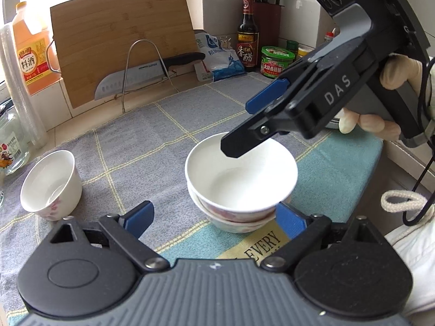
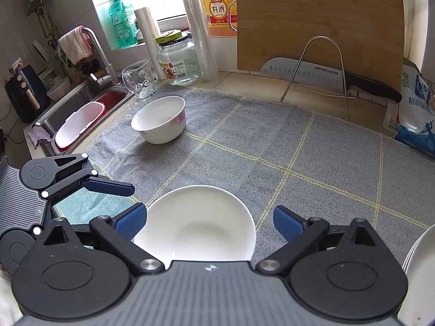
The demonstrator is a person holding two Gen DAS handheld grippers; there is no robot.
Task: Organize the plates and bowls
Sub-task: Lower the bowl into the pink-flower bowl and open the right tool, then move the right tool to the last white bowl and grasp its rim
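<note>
Left gripper: my left gripper [image 1: 214, 218] stood with its blue pads spread, one on each side of the bowl stack, neither pad pressing on it.
Right gripper: my right gripper [image 1: 239, 127] had its jaws spread wide above the stack's far rim; I saw nothing pinched between them. In its own view the pads [image 2: 130, 221] flanked the top bowl without gripping it.
Bowl stack: the stack of white bowls [image 1: 240, 179] sat on the cloth just ahead of my left gripper, the top bowl nested upright in those beneath.
Single bowl: a white bowl with pink flowers [image 1: 51, 184] stood alone, well apart to the left on the same cloth.
Plates: I saw white plates [image 2: 418, 266] at the right edge of the right wrist view, only partly visible.
Cloth: a grey checked cloth [image 2: 272, 146] covered the counter.
Behind: a cutting board [image 1: 122, 43] leaned at the back with a knife [image 1: 141, 74] in a wire rack before it.
</note>
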